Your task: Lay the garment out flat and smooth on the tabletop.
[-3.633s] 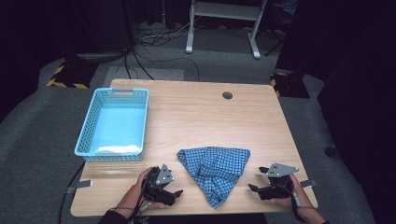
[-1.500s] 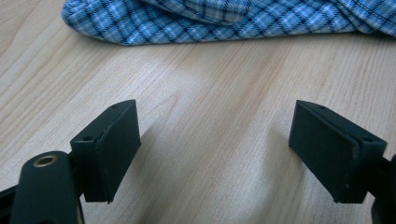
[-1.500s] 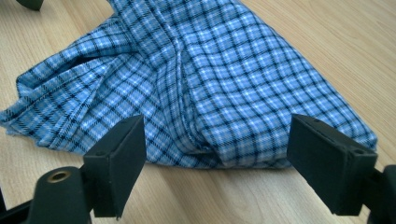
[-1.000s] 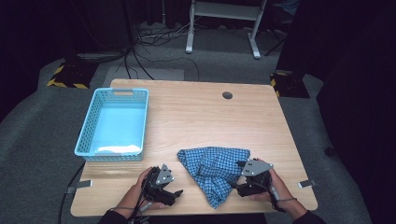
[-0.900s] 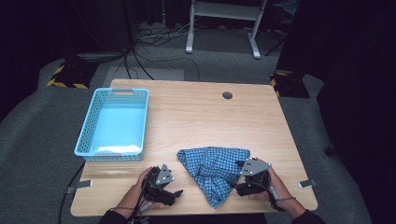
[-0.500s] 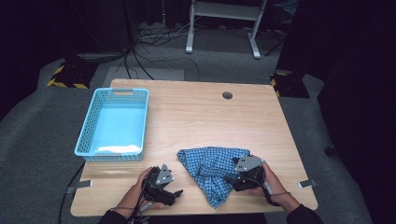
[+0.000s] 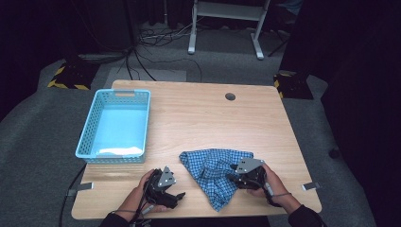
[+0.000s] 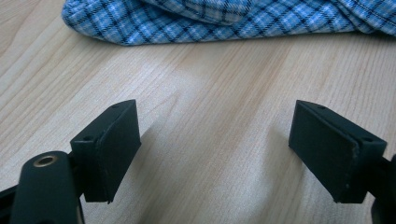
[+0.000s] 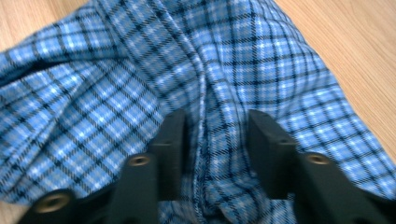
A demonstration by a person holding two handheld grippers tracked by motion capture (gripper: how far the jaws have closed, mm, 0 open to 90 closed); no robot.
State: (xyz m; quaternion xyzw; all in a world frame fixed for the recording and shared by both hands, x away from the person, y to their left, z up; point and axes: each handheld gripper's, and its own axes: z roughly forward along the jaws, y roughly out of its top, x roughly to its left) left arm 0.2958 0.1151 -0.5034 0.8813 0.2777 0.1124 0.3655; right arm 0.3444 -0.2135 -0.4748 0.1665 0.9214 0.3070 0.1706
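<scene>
A blue checked cloth (image 7: 213,170) lies crumpled on the wooden table (image 7: 203,118) near its front edge. My right gripper (image 7: 232,178) rests on the cloth's right part. In the right gripper view the cloth (image 9: 233,60) spreads under my right gripper (image 9: 217,140), whose jaws stand narrowed on either side of a raised fold without pinching it. My left gripper (image 7: 176,198) sits on bare wood left of the cloth. In the left gripper view my left gripper (image 8: 215,149) is wide open with nothing in it, and the cloth's edge (image 8: 224,18) lies a short way ahead.
A light blue plastic basket (image 7: 111,158) stands at the table's left side with something white (image 7: 118,151) at its near end. A round cable hole (image 7: 230,96) is at the back right. Floor cables and a white stand lie beyond the table.
My right gripper moved left from the table's right front onto the cloth, and its jaws now straddle a fold. The left gripper has stayed in place.
</scene>
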